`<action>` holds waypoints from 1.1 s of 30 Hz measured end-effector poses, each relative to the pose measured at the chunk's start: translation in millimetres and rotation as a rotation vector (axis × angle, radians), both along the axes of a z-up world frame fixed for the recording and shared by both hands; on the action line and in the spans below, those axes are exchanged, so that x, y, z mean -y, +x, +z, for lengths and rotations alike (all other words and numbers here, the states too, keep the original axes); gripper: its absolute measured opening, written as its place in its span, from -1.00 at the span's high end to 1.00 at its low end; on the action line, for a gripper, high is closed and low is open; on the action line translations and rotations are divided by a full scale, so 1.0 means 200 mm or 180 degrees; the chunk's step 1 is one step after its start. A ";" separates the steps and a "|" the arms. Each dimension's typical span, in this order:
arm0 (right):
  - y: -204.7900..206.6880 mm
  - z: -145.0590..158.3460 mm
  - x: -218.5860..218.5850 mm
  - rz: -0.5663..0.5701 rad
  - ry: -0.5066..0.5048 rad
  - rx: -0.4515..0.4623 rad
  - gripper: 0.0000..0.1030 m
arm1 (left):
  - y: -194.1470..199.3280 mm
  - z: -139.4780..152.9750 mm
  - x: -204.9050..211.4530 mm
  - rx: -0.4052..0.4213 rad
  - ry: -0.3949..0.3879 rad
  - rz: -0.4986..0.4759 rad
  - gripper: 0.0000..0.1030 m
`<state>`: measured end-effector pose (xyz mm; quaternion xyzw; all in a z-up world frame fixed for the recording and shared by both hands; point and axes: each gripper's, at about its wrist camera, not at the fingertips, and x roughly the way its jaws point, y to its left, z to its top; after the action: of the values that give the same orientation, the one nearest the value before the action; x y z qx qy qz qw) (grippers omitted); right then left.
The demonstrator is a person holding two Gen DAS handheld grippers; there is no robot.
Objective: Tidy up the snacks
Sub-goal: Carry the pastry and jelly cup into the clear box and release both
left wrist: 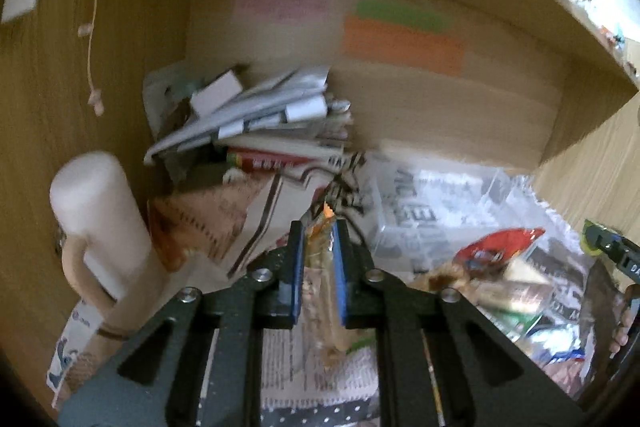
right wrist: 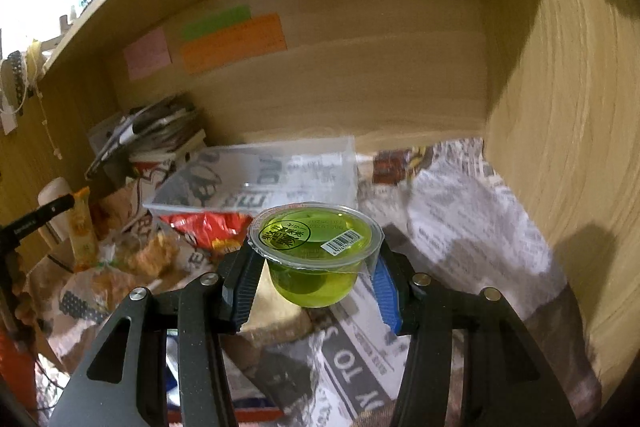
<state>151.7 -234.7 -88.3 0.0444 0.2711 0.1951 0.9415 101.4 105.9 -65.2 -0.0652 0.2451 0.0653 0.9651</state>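
My left gripper (left wrist: 319,247) is shut on a long clear snack packet with an orange top (left wrist: 320,259), held above the desk; the packet also shows in the right wrist view (right wrist: 83,227). My right gripper (right wrist: 316,267) is shut on a green jelly cup (right wrist: 314,255) with a clear lid and barcode, held upright above the newspaper. A clear plastic box (right wrist: 264,179) lies behind the cup; it also shows in the left wrist view (left wrist: 440,203). A red snack bag (right wrist: 208,227) lies in front of the box, also in the left wrist view (left wrist: 496,247).
Newspaper (right wrist: 460,227) covers the desk inside a wooden alcove. A pile of papers and books (left wrist: 256,123) sits at the back left. A white cylinder (left wrist: 100,211) stands at the left. Several snack packets (right wrist: 120,267) lie left of the cup. A wooden wall (right wrist: 560,147) is on the right.
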 end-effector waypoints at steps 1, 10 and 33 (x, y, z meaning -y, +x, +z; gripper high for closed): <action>0.00 0.01 -0.01 0.0012 0.0002 0.0026 0.09 | 0.00 0.02 0.01 0.0031 0.0007 -0.0015 0.76; 0.06 0.13 -0.07 0.0134 0.0008 0.0246 0.09 | 0.13 0.20 0.15 0.0243 0.0230 -0.0228 0.76; 0.51 0.04 -0.27 0.0417 -0.0291 -0.0083 0.09 | 0.75 0.11 0.37 -0.0259 -0.0153 -0.0913 0.76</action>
<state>252.8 -180.8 -79.9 -0.0139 0.2944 0.2431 0.9241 250.5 31.3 -43.1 -0.0500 0.2923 -0.0765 0.9519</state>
